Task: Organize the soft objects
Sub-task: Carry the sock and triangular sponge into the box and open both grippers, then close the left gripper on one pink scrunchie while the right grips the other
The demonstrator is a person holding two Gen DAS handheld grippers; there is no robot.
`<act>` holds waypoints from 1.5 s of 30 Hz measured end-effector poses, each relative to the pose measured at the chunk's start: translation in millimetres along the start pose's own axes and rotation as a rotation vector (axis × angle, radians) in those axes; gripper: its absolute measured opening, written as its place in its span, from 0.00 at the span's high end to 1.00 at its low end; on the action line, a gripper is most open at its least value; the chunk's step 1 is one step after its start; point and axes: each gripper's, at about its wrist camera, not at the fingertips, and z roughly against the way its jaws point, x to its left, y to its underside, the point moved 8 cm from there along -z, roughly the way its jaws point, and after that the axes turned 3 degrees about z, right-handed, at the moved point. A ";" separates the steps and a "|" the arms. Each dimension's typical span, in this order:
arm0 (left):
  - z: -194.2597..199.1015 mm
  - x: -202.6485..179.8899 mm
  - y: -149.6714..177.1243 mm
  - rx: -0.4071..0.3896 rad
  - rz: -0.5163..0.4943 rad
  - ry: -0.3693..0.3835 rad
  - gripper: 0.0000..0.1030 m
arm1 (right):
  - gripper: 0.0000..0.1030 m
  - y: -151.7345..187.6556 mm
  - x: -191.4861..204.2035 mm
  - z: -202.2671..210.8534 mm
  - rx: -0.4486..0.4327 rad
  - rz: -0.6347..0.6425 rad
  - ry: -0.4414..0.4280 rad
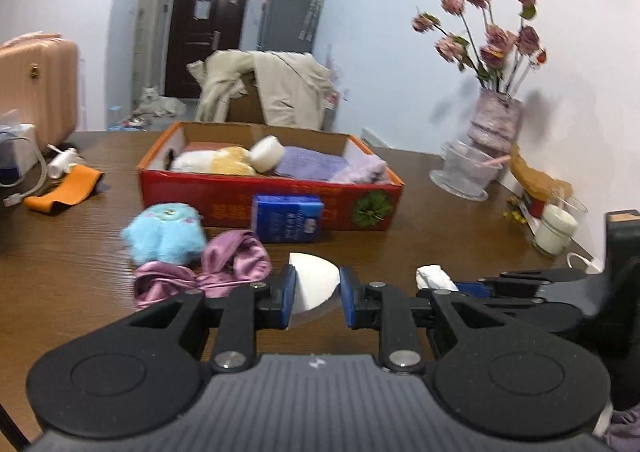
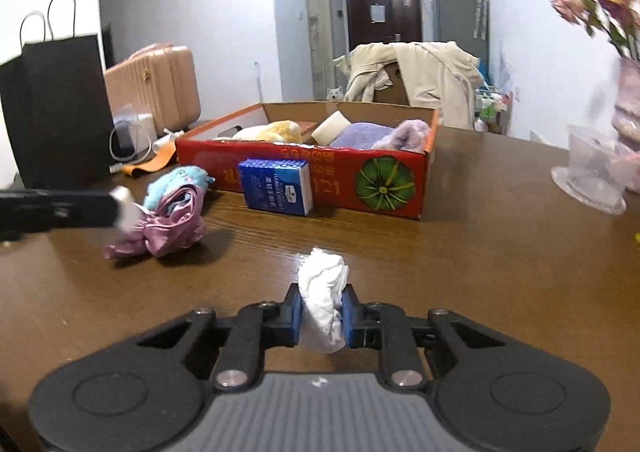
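My left gripper (image 1: 317, 288) is shut on a white foam wedge (image 1: 314, 284) and holds it above the wooden table (image 1: 440, 252). My right gripper (image 2: 322, 310) is shut on a crumpled white cloth (image 2: 324, 304), also low over the table; it shows at the right of the left wrist view (image 1: 434, 278). A red cardboard box (image 1: 240, 196) holds a yellow plush (image 1: 232, 162), a white sponge (image 1: 267, 153) and purple towels (image 1: 312, 166). A blue plush (image 1: 164, 236) and a pink satin cloth (image 1: 208, 272) lie in front of it.
A blue tissue pack (image 1: 287, 218) leans on the box front. A vase of flowers (image 1: 496, 120), a glass dish (image 1: 466, 172) and a candle jar (image 1: 558, 230) stand at the right. An orange strap (image 1: 64, 192) and cables lie left. A black bag (image 2: 56, 108) stands far left.
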 end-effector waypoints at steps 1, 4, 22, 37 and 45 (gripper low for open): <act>-4.9 -1.7 -0.1 0.010 -0.004 0.009 0.77 | 0.82 0.2 -1.6 3.4 -0.004 -0.003 0.009; -14.3 -3.2 -9.9 0.017 -0.023 0.043 0.77 | 0.82 -9.1 -6.1 8.9 -0.026 -0.016 0.016; -270.7 73.7 -170.0 0.171 -0.029 -0.015 0.59 | 0.72 -172.1 -20.6 -198.6 0.080 0.170 0.003; -129.5 82.7 -217.6 -0.078 -0.059 -0.018 0.31 | 0.43 -209.7 -42.7 -94.3 -0.111 0.165 0.107; -4.5 63.9 -153.6 -0.183 -0.128 -0.033 0.18 | 0.31 -159.5 -8.6 26.4 -0.208 0.185 0.095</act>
